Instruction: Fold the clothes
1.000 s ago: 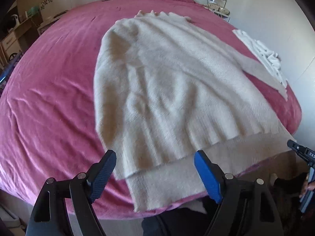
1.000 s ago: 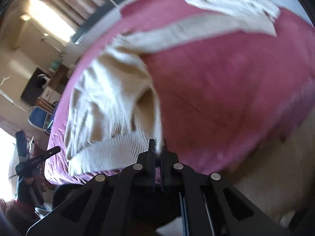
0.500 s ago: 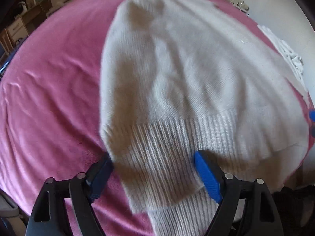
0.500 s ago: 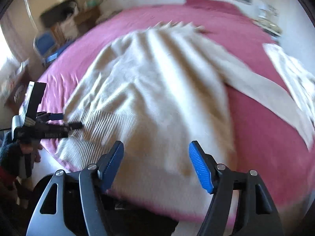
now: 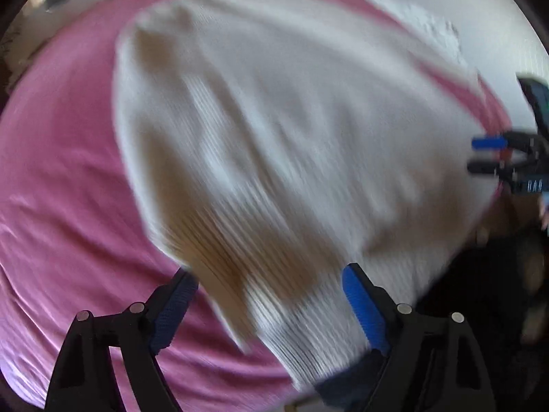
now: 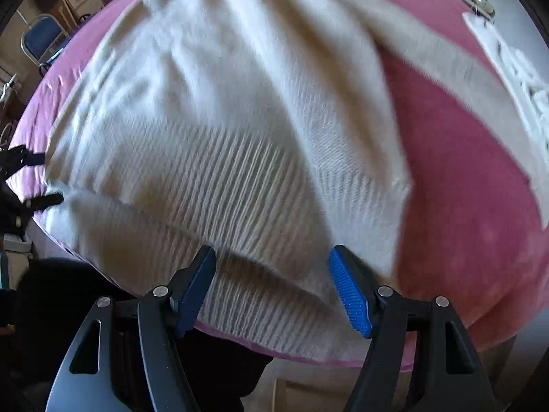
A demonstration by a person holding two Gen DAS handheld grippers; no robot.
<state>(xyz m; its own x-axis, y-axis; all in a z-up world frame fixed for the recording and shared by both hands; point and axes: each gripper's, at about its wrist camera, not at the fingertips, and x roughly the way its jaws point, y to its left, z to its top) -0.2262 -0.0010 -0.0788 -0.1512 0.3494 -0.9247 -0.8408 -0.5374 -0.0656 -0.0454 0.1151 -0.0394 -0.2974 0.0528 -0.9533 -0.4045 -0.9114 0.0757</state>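
Observation:
A cream knitted sweater (image 5: 274, 130) lies spread on the pink bed cover (image 5: 61, 171), its ribbed hem toward me. My left gripper (image 5: 267, 288) hovers open over the hem's left part, the fabric below its blue pads and not pinched. In the right wrist view the sweater (image 6: 223, 120) fills the middle, and my right gripper (image 6: 271, 261) stands open above the hem's right part, gripping nothing. One sleeve (image 6: 446, 58) stretches out to the right. Each gripper shows at the other view's edge: the right gripper (image 5: 494, 158) and the left gripper (image 6: 34, 178).
A white garment (image 6: 521, 79) lies bunched at the bed's far right, also the white garment (image 5: 429, 24) in the left view. A blue chair (image 6: 41, 41) and furniture stand beyond the bed's left side. The near bed edge (image 6: 308, 360) runs just below the hem.
The right gripper opened, let go of the sweater fabric and swung round to face the hem from above. Both grippers moved in closer over the hem.

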